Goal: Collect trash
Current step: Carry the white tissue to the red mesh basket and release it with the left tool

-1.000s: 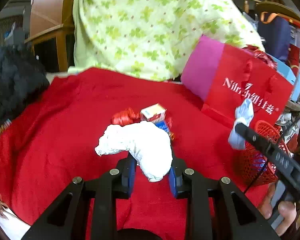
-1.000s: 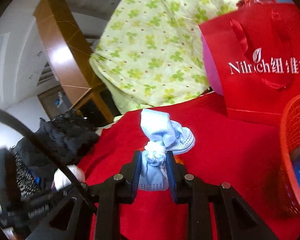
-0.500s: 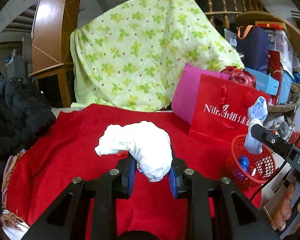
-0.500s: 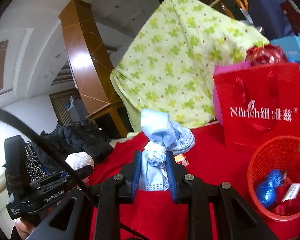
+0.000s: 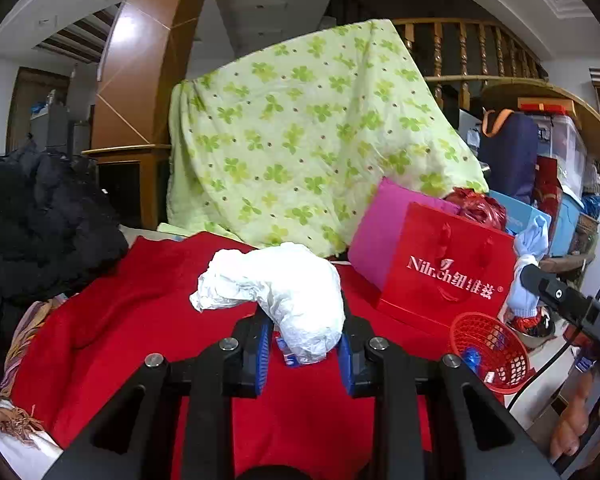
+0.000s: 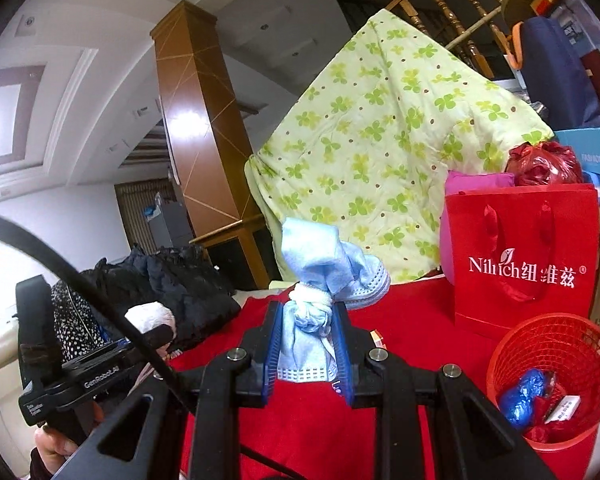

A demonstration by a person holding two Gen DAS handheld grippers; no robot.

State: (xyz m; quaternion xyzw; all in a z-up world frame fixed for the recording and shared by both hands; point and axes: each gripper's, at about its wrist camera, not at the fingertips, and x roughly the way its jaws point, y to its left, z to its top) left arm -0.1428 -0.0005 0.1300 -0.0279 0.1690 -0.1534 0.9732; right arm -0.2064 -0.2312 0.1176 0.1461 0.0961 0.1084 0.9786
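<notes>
Both grippers are loaded: left gripper clamps a crumpled white paper wad, right gripper pinches a knotted blue mask. Transport step (judging); next, release over the red basket.

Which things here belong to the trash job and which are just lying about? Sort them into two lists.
Trash job:
- white crumpled tissue, clamped in left gripper
- knotted blue face mask, clamped in right gripper
- red mesh basket, already holding wrappers

Lying about:
- red gift bag
- green clover quilt
- black clothes
- red tablecloth
</notes>
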